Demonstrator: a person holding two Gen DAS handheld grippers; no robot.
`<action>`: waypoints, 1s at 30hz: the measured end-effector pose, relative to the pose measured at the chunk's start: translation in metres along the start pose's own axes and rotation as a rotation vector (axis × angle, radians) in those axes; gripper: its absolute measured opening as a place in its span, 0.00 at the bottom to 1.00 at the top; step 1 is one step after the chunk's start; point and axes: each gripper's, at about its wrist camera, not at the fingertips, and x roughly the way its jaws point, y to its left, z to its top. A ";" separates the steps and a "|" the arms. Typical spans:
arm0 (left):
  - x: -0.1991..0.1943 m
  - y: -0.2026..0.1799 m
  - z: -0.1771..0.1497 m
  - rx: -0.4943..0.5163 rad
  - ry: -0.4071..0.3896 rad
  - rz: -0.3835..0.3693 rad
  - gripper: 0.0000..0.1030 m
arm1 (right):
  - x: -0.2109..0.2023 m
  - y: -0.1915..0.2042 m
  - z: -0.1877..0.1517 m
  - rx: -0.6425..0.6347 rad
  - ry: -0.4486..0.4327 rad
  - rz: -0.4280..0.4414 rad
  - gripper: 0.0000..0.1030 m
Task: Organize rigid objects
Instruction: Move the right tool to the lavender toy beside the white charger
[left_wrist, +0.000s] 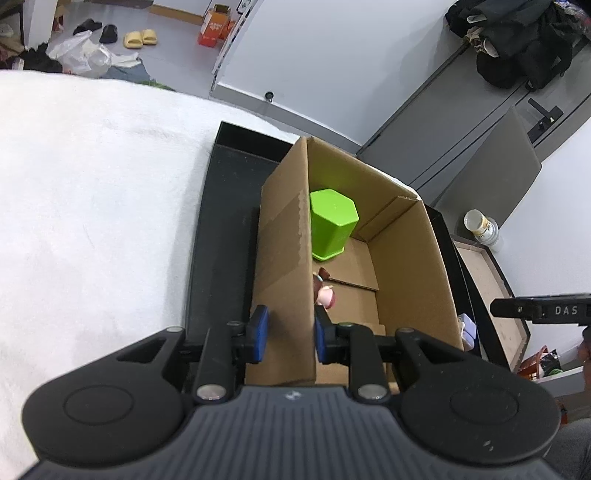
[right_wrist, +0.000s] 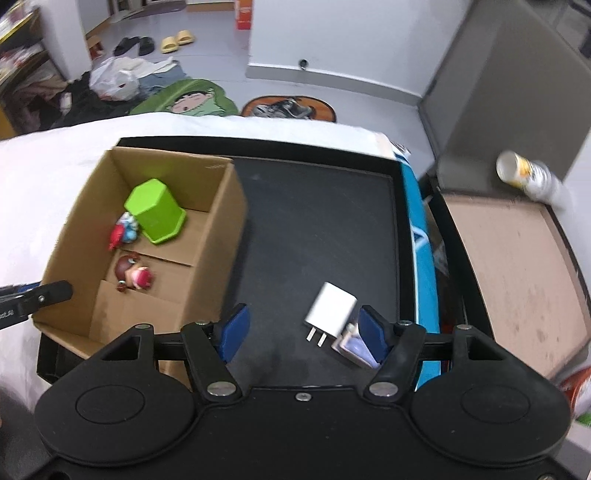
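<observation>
A cardboard box (right_wrist: 218, 236) stands on the left of a black tray (right_wrist: 321, 221). Inside lie a green hexagonal cup (right_wrist: 155, 210), a blue-red figurine (right_wrist: 123, 229) and a pink figurine (right_wrist: 135, 277). My left gripper (left_wrist: 290, 334) straddles the box's left wall (left_wrist: 284, 258), its blue pads close on both sides. My right gripper (right_wrist: 303, 330) is open above the tray. A white charger plug (right_wrist: 330, 310) and a small lilac figure (right_wrist: 352, 347) lie between its fingers, near the right pad. The cup (left_wrist: 332, 221) also shows in the left wrist view.
The tray rests on a white cloth (left_wrist: 92, 203). A blue object (right_wrist: 415, 229) lies along the tray's right edge. A brown board (right_wrist: 517, 273) with a white bottle (right_wrist: 528, 177) sits to the right. Clutter covers the floor behind.
</observation>
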 end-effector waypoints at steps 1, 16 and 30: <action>0.000 0.000 0.000 0.002 0.001 0.001 0.22 | 0.002 -0.003 -0.001 0.012 0.004 0.001 0.63; 0.001 -0.002 0.001 0.011 -0.002 0.008 0.22 | 0.033 -0.032 -0.003 0.114 0.047 -0.062 0.59; 0.000 -0.002 0.001 0.012 -0.003 0.008 0.22 | 0.074 -0.055 -0.008 0.234 0.086 -0.127 0.46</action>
